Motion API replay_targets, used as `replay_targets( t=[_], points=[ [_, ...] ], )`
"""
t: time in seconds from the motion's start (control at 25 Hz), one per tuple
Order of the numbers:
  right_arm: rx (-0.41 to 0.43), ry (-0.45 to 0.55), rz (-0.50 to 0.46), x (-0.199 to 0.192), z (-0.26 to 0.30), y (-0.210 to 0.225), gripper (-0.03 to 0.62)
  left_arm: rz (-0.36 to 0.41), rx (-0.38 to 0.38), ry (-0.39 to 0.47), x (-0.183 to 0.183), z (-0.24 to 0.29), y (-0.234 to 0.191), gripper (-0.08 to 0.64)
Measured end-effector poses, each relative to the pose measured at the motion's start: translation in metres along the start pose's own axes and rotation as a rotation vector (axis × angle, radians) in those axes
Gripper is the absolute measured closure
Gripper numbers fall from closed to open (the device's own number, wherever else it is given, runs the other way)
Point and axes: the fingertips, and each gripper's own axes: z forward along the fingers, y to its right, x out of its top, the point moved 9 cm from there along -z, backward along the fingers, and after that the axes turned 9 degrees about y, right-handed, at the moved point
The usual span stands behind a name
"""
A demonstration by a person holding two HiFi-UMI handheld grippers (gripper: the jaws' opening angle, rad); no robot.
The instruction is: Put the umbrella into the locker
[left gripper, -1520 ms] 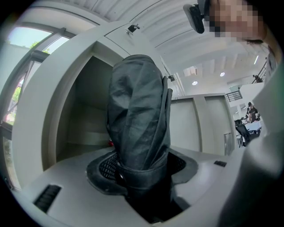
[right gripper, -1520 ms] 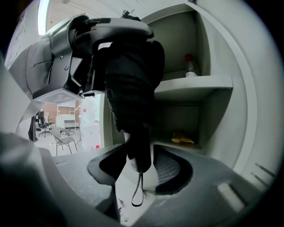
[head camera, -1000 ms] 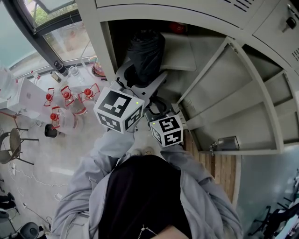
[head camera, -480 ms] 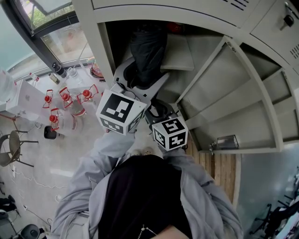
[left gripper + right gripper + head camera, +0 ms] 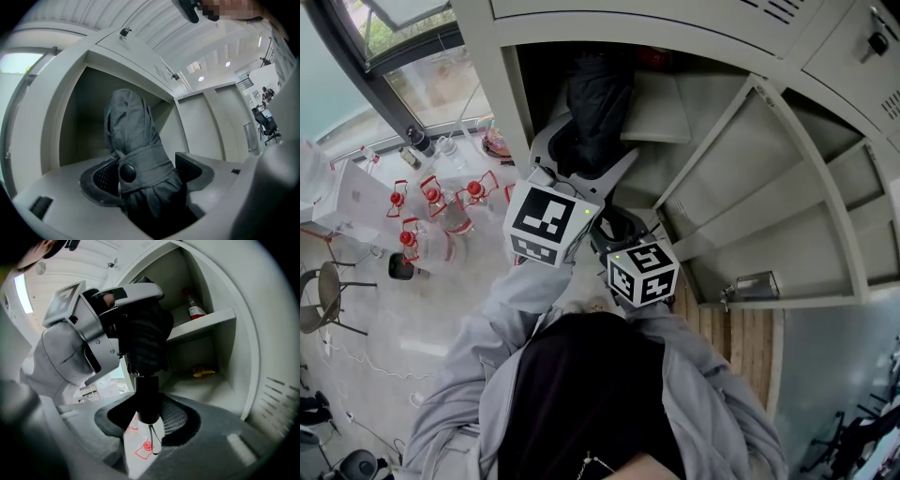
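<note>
Jaws, left gripper (image 5: 146, 172): opening, loose around the umbrella (image 5: 131, 131) that stands between them.
Jaws, right gripper (image 5: 149, 416): clenched on the umbrella's black handle (image 5: 146, 397).
Umbrella: folded, black, its strap (image 5: 145, 161) fastened by a round snap. The canopy end is inside the locker (image 5: 502, 94) and the handle sticks out.
Bottle (image 5: 194, 309): on the locker's inner shelf, red label unreadable.

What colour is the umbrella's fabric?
Dark grey. The umbrella shows best in the left gripper view.
</note>
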Motion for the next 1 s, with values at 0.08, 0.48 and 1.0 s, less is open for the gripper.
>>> replay_targets(
  t=[0.08,0.48,1.0],
  points=[
    [-0.005,-0.002,0.006,-0.001,0.000,0.000,0.440,0.011,0.017,-0.003,-0.002,-0.001,-0.001,0.227],
    [-0.036,0.010,0.066,-0.004,0.001,0.002,0.442,-0.008,0.082,-0.028,-0.006,-0.003,-0.002,0.199],
    [-0.065,0.076,0.121,0.020,-0.009,0.000,0.443,0.073,0.030,0.000,0.000,-0.028,0.007,0.199]
  ],
)
